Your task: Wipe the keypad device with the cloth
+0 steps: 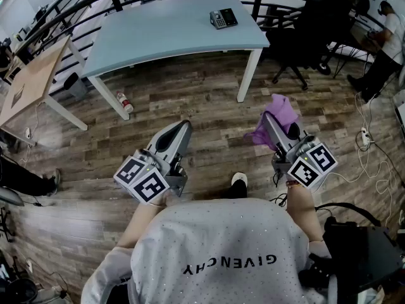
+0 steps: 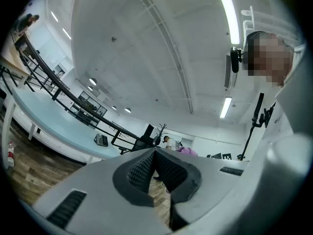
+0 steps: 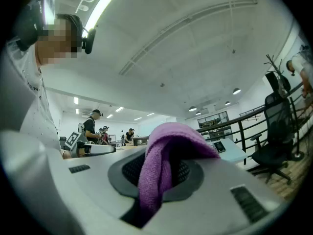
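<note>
The keypad device (image 1: 223,18) lies near the right end of a light blue table (image 1: 158,33), far ahead of both grippers; it shows small in the left gripper view (image 2: 100,140) and the right gripper view (image 3: 220,146). My right gripper (image 1: 271,120) is shut on a purple cloth (image 1: 276,120), which bulges out over its jaws (image 3: 166,165). My left gripper (image 1: 183,126) is shut with nothing in it, its jaws meeting (image 2: 154,155). Both grippers are held tilted upward, above the wooden floor.
A black office chair (image 1: 310,33) stands right of the table. A wooden desk (image 1: 25,84) is at the left, a bottle (image 1: 124,102) lies on the floor by a table leg, and cables (image 1: 370,151) run along the right. A person stands at the far right (image 1: 386,43).
</note>
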The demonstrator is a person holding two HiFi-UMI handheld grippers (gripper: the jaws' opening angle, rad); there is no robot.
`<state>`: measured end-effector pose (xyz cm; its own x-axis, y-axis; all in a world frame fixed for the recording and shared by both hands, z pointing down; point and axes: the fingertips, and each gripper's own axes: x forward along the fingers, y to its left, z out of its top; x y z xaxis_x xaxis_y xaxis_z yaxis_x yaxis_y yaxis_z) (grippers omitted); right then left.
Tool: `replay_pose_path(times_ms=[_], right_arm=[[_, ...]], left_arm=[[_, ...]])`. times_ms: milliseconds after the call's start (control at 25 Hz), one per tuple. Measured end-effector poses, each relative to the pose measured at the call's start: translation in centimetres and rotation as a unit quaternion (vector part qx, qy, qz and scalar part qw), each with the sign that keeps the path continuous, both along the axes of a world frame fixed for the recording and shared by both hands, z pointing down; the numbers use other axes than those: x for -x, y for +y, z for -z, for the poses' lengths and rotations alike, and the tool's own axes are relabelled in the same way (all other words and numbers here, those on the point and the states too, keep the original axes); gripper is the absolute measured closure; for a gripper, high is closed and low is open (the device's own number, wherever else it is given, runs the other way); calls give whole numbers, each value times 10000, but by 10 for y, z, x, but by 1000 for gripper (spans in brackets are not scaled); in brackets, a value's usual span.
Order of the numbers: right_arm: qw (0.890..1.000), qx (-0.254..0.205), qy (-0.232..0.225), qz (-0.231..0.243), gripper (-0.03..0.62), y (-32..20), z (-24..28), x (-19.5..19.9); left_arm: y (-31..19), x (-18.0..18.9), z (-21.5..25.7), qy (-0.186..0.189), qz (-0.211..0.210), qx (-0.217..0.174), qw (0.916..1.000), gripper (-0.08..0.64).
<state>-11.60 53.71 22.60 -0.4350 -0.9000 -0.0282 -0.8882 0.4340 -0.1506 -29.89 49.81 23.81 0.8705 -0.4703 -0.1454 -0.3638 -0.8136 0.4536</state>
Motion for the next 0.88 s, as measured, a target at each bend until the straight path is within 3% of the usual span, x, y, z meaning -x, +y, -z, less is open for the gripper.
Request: replay_pose_path(times_ms=[520,880], right_arm=[[9998,56,-3,-164,541,13,7,-18],[9985,145,-393,-353,540,-25,-9,-79]], left_arm=[[5,-10,2,11,-36,36,10000,560],[-35,-52,-19,91,103,436,9990,560]])
